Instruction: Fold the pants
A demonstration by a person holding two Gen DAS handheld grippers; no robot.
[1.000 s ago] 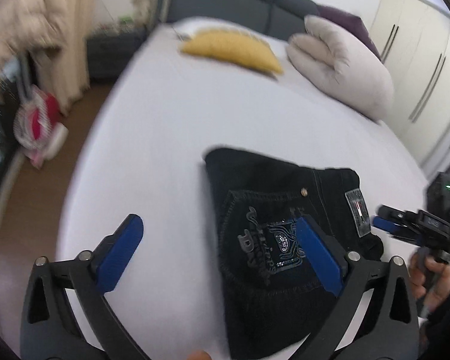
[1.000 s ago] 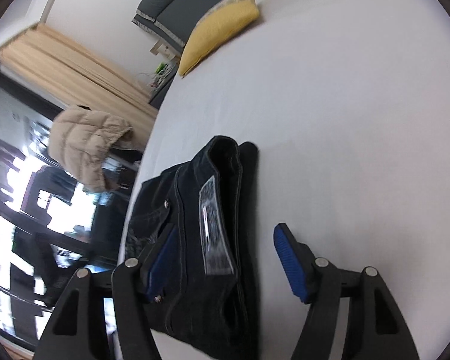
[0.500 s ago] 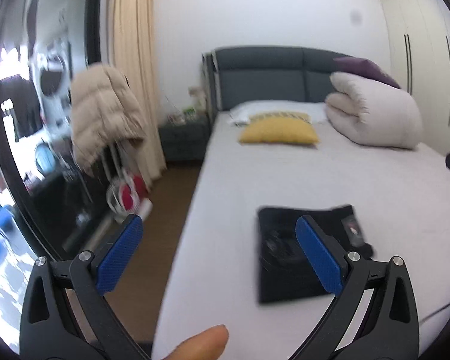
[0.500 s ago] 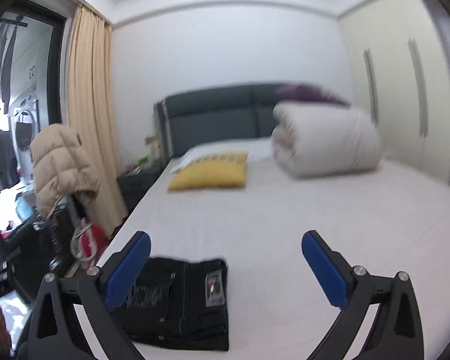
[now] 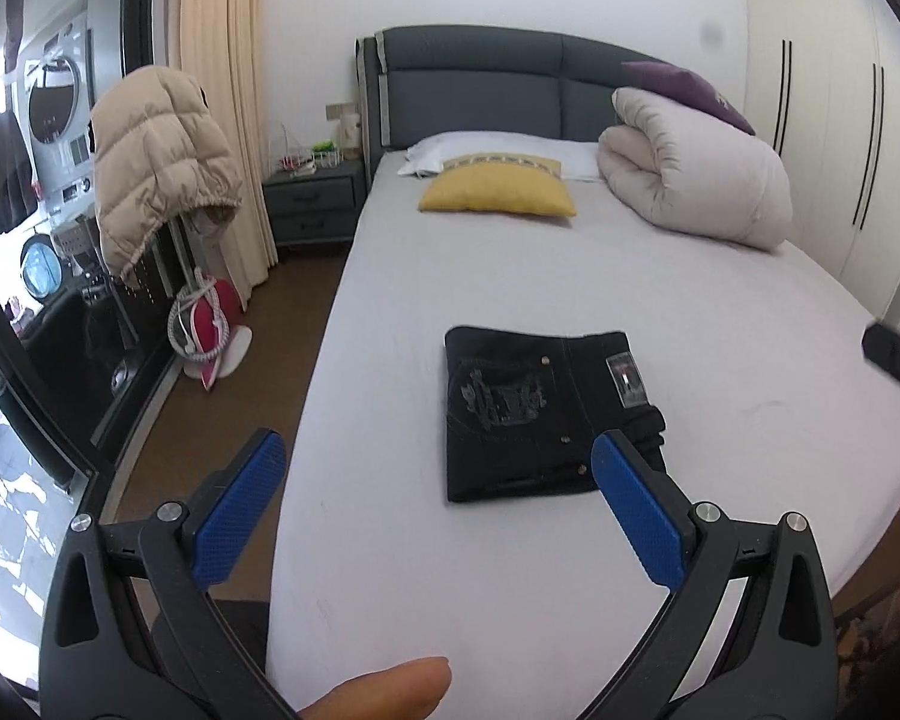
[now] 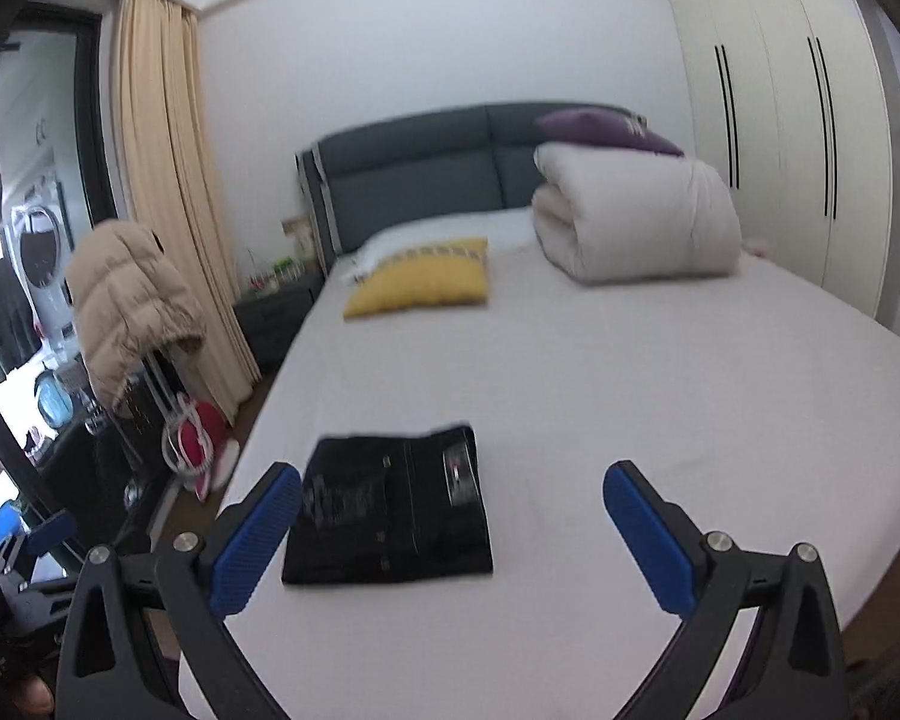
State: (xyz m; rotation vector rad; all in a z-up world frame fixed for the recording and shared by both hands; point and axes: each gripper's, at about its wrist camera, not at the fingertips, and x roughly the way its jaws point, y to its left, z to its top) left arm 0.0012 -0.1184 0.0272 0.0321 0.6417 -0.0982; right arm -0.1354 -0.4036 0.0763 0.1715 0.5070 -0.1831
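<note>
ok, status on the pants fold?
Left hand-held gripper open, empty. Right hand-held gripper open, empty. Pants folded flat on the bed, nothing touching them. Nothing in the way.

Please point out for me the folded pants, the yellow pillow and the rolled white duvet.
folded pants (image 5: 528, 414): left wrist view, on the back pocket embroidery.
yellow pillow (image 5: 498, 195): left wrist view, middle of its front face.
rolled white duvet (image 6: 636, 222): right wrist view, on its outer roll.

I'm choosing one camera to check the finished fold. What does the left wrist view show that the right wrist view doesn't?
Only the left wrist view shows the bedside table and the pants' pocket embroidery sharply. Only the right wrist view shows the wardrobe doors broadly; it is blurred. Both show the folded pants flat on the bed, the yellow pillow, and their own open gripper, left gripper, right gripper.
</note>
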